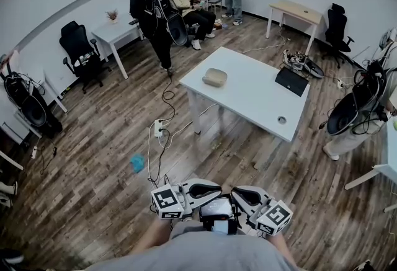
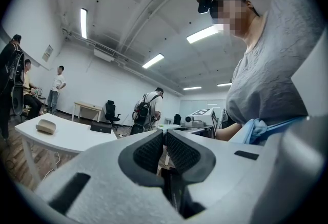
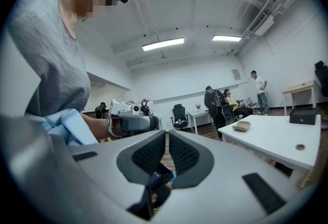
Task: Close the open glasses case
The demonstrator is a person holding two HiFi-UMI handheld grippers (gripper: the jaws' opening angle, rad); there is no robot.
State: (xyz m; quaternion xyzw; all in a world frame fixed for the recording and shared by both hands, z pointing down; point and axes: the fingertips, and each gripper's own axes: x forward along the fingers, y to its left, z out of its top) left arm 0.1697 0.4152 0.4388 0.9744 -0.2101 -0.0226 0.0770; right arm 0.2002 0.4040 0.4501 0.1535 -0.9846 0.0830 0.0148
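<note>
Case (image 1: 214, 77), beige and rounded, lies alone near the far edge of a white counter (image 1: 248, 99) in the middle of a wood-floored room, well apart from both tools. A black box (image 1: 291, 81) sits at the other end of the same counter.

In the head view the left tool (image 1: 208, 190) and right tool (image 1: 245, 195) are held low and close together, tips towards each other, just in front of the person's grey shirt (image 1: 205, 257). Each carries a cube (image 1: 166, 199) with black-and-white square markers.

The left gripper view shows the left tool (image 2: 164, 141) with its ribbed black pads pressed together and nothing between them. The right gripper view shows the right tool (image 3: 167, 143) the same way: pads together, nothing held.

Only the gripper views show the ceiling lights (image 2: 205, 33) and the person from below. Both also catch the case (image 2: 46, 126) (image 3: 241, 126) on the counter, small and far off.
</note>
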